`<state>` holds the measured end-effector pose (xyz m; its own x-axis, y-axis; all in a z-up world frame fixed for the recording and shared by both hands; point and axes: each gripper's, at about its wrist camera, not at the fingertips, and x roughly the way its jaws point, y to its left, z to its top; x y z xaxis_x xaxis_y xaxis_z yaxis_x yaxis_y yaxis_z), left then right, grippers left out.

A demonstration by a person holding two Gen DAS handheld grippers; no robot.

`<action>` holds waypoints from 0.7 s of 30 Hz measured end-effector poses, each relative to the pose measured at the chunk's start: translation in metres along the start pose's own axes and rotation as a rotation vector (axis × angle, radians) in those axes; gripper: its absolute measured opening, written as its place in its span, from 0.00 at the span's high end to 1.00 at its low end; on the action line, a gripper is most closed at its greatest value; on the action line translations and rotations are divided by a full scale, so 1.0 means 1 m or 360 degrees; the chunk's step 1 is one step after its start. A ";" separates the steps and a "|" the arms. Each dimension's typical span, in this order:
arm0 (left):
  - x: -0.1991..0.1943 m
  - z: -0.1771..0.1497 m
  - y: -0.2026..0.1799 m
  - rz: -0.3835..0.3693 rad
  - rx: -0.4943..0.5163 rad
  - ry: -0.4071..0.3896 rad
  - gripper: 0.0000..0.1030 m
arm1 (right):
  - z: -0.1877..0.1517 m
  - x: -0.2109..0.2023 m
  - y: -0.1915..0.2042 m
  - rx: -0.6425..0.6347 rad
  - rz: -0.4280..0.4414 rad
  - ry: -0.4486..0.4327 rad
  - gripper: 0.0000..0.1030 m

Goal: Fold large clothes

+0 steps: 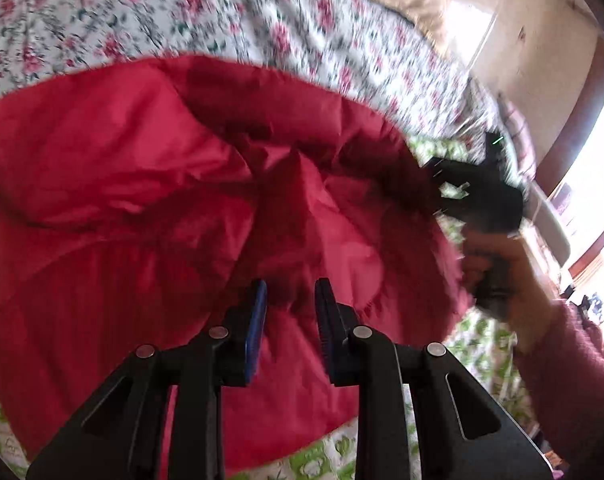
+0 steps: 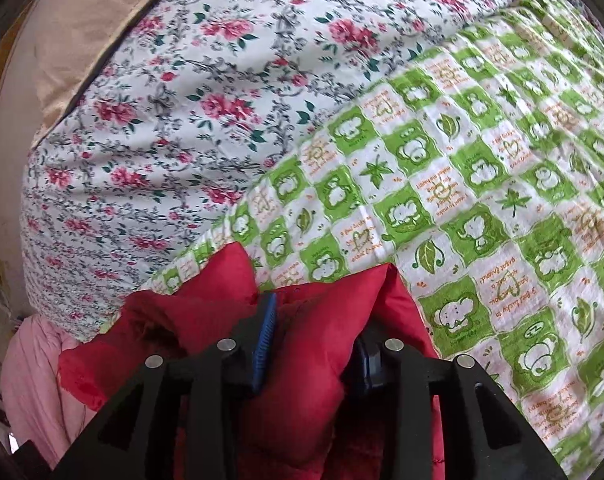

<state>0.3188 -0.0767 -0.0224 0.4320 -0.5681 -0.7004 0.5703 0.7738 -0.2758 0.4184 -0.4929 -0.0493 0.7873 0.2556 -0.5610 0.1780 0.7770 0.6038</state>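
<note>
The garment (image 1: 150,184) is a plain, saturated red with no print, its creases showing only as darker red shadows; the same red fabric bunches at the bottom of the right wrist view. It lies on a checked sheet (image 2: 482,184) of bright green and white squares, printed with white elephant-like figures, green leaves and small orange lettering and hearts. Beyond that is a floral cover (image 2: 174,92), white with pink-red roses, dark green leaves and grey scrolling vines. A tan pillow (image 2: 98,28) sits at its edge. The left gripper (image 1: 291,300) and right gripper (image 2: 316,320) are black with blue pads. The person's sleeve (image 1: 574,364) is dusty pink, and pale pink cloth (image 2: 34,384) shows low in the right wrist view.
</note>
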 end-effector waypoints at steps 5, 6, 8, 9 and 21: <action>0.023 0.006 0.006 0.0030 -0.0067 0.0033 0.79 | 0.002 -0.034 0.009 0.0000 0.0086 -0.0016 0.50; 0.024 0.006 0.008 0.0025 -0.0079 0.0032 0.79 | 0.001 -0.042 0.011 -0.0011 0.0100 -0.0034 0.47; 0.028 0.007 0.011 0.0033 -0.0103 0.0033 0.79 | -0.003 -0.063 0.016 -0.0056 0.0143 -0.0092 0.45; 0.030 0.007 0.011 0.0039 -0.0108 0.0036 0.79 | -0.006 -0.071 0.019 -0.0090 0.0163 -0.0115 0.45; 0.024 0.011 0.031 0.0271 -0.0071 0.0061 0.86 | -0.077 -0.018 0.105 -0.0945 0.0092 0.0265 0.48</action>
<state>0.3547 -0.0694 -0.0401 0.4922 -0.4170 -0.7641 0.4591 0.8701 -0.1792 0.3775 -0.3715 -0.0188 0.6748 0.3561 -0.6464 -0.2589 0.9345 0.2444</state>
